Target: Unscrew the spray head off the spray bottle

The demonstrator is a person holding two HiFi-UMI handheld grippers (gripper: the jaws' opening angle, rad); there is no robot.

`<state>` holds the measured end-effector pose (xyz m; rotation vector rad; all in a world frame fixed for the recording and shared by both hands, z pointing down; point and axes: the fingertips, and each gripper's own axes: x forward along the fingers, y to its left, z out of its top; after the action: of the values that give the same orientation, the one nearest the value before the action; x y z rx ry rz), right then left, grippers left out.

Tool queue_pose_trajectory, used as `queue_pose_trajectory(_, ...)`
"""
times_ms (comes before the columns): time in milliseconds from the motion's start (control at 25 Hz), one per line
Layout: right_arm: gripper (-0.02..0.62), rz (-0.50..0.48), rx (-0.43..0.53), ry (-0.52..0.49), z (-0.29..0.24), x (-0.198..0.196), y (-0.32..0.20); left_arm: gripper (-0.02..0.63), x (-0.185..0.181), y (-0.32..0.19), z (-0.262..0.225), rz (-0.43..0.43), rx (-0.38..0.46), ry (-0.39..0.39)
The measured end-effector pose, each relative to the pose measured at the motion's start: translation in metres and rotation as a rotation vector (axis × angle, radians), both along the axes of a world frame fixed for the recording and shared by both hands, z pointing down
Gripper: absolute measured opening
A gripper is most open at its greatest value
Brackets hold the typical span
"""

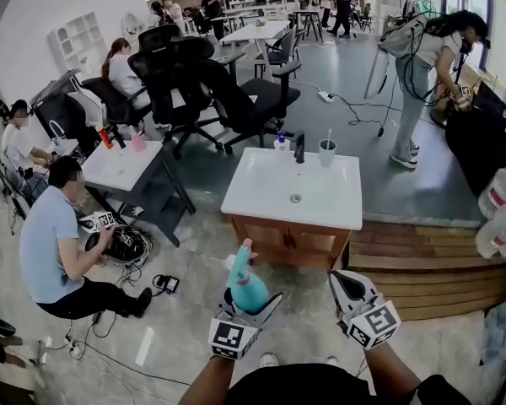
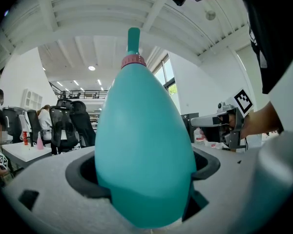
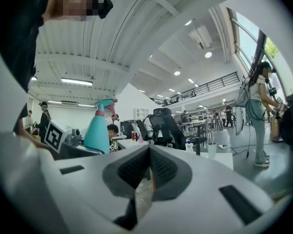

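A teal spray bottle point(image 1: 250, 292) with a pink collar and a teal spray head point(image 1: 239, 256) stands upright in my left gripper point(image 1: 246, 304), which is shut on its body. The left gripper view shows the bottle point(image 2: 144, 155) filling the space between the pads, with the collar point(image 2: 133, 60) and head point(image 2: 133, 37) on top. My right gripper point(image 1: 349, 285) hovers to the right of the bottle and apart from it, shut with nothing in it. In the right gripper view its pads point(image 3: 158, 167) meet, and the bottle point(image 3: 96, 130) stands at the left.
A white sink cabinet point(image 1: 261, 184) stands ahead, with a wooden step point(image 1: 430, 268) to its right. A person point(image 1: 55, 251) crouches on the floor at the left among cables. Beyond are a white table point(image 1: 110, 169) and black office chairs point(image 1: 202, 83).
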<state>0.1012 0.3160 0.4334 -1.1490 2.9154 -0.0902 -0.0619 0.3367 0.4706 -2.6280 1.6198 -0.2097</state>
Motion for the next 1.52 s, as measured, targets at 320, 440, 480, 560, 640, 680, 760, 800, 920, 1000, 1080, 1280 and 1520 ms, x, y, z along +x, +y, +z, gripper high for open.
queue_pose_trajectory(320, 0.005, 0.065, -0.019, 0.006, 0.01, -0.041, -0.001, 0.476, -0.036, -0.01, 0.003, 0.078, 0.006, -0.015)
queue_pose_trajectory(440, 0.005, 0.09, -0.034, 0.009, 0.017, -0.048, -0.003, 0.476, -0.045, -0.013, 0.005, 0.1, 0.01, -0.028)
queue_pose_trajectory(480, 0.005, 0.095, -0.039, 0.01, 0.019, -0.049, -0.005, 0.476, -0.047, -0.015, 0.006, 0.106, 0.01, -0.028)
queue_pose_trajectory(560, 0.005, 0.104, -0.046, 0.012, 0.022, -0.052, -0.01, 0.476, -0.052, -0.02, 0.009, 0.113, 0.008, -0.025)
queue_pose_trajectory(640, 0.005, 0.106, -0.049, 0.014, 0.023, -0.057, -0.018, 0.476, -0.056, -0.029, 0.011, 0.118, 0.005, -0.023)
queue_pose_trajectory(680, 0.005, 0.105, -0.051, 0.015, 0.024, -0.059, -0.023, 0.476, -0.058, -0.033, 0.012, 0.119, 0.002, -0.023)
queue_pose_trajectory(760, 0.005, 0.094, -0.061, 0.015, 0.026, -0.064, -0.035, 0.476, -0.061, -0.044, 0.015, 0.12, -0.005, -0.026)
queue_pose_trajectory(800, 0.005, 0.087, -0.065, 0.015, 0.027, -0.066, -0.041, 0.476, -0.062, -0.049, 0.016, 0.12, -0.008, -0.029)
queue_pose_trajectory(920, 0.005, 0.075, -0.056, 0.029, 0.026, -0.07, -0.06, 0.476, -0.063, -0.068, 0.016, 0.114, -0.02, -0.017)
queue_pose_trajectory(1000, 0.005, 0.071, -0.041, 0.042, 0.024, -0.072, -0.075, 0.476, -0.065, -0.082, 0.01, 0.106, -0.02, 0.003)
queue_pose_trajectory(1080, 0.005, 0.068, -0.032, 0.05, 0.023, -0.072, -0.092, 0.476, -0.066, -0.099, 0.004, 0.1, -0.012, 0.008)
queue_pose_trajectory(1280, 0.005, 0.06, -0.045, 0.049, 0.026, -0.057, -0.138, 0.476, -0.055, -0.146, 0.002, 0.084, -0.016, -0.005)
queue_pose_trajectory(1520, 0.005, 0.046, -0.045, 0.036, 0.02, -0.033, -0.205, 0.476, -0.035, -0.208, -0.003, 0.061, -0.024, -0.022)
